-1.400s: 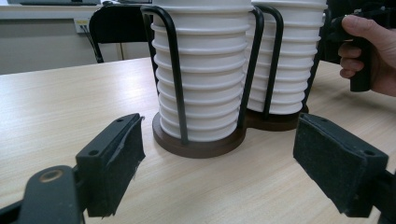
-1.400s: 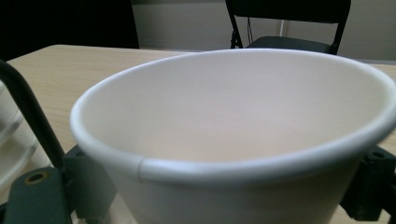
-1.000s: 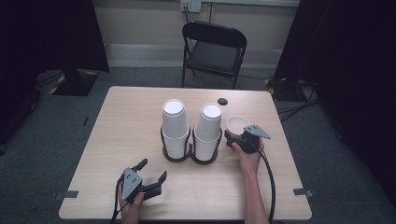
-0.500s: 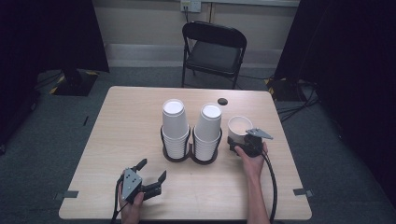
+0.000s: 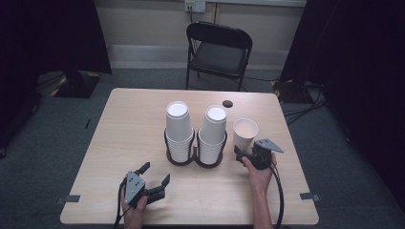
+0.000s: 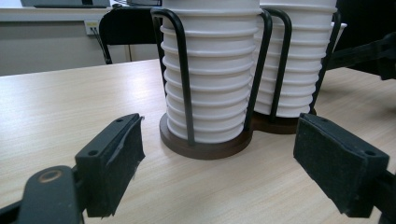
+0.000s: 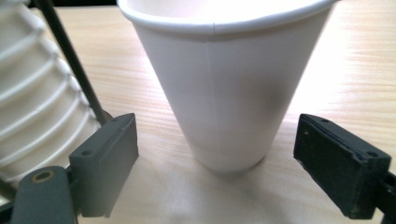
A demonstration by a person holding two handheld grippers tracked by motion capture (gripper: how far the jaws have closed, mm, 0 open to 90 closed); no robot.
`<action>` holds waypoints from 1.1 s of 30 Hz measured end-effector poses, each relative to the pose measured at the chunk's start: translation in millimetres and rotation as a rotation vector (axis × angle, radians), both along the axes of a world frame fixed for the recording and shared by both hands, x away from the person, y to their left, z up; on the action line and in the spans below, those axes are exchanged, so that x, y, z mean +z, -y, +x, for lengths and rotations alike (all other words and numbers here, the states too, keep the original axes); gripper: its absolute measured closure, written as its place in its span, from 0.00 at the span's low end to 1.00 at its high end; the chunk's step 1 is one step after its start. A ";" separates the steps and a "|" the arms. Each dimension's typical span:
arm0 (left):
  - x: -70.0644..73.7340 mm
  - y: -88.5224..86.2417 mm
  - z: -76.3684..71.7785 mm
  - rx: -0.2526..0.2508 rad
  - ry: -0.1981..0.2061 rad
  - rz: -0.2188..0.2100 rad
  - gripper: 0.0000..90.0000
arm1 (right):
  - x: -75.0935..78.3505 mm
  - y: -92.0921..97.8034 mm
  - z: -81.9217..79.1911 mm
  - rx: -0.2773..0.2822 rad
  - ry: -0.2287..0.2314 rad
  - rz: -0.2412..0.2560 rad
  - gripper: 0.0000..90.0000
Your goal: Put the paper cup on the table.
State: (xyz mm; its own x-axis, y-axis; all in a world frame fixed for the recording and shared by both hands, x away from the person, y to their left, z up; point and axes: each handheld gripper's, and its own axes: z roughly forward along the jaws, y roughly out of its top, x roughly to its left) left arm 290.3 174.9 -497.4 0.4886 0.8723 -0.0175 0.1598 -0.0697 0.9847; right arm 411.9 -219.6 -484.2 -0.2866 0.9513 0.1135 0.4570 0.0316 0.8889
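While the single paper cup stands upright on the table, just right of the black wire cup holder with its two cup stacks, the right gripper has its jaws spread wide on either side of the cup's base, touching nothing. The left gripper rests near the table's front edge, jaws also wide apart, holding nothing, facing the holder.

Both tools agape, low
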 end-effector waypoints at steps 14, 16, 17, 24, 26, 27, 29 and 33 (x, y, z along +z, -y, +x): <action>0.3 -0.4 0.6 0.020 -0.020 -0.003 0.18 | 11.9 -6.1 -41.3 0.036 0.128 0.044 0.17; 0.3 -1.0 0.8 0.022 -0.023 -0.008 0.18 | 13.9 -7.9 -46.5 0.040 0.145 0.045 0.17; 0.4 -1.4 0.9 0.024 -0.023 -0.006 0.17 | 14.4 -8.9 -49.1 0.046 0.149 0.048 0.17; 0.3 -1.0 0.6 0.027 -0.022 -0.010 0.17 | 9.6 -13.2 -65.4 0.077 0.147 0.065 0.17; 0.4 -0.5 0.9 0.026 -0.025 -0.005 0.17 | 8.9 -15.5 -72.4 0.086 0.161 0.081 0.18; 0.4 -0.3 0.9 0.028 -0.025 -0.004 0.17 | 8.5 -16.7 -75.4 0.089 0.166 0.087 0.18; 0.6 -0.7 0.8 0.038 -0.023 0.001 0.17 | 7.7 -19.0 -80.8 0.100 0.177 0.095 0.18; 0.3 -0.8 1.2 0.039 -0.029 -0.015 0.17 | 4.9 -25.4 -90.4 0.122 0.205 0.105 0.18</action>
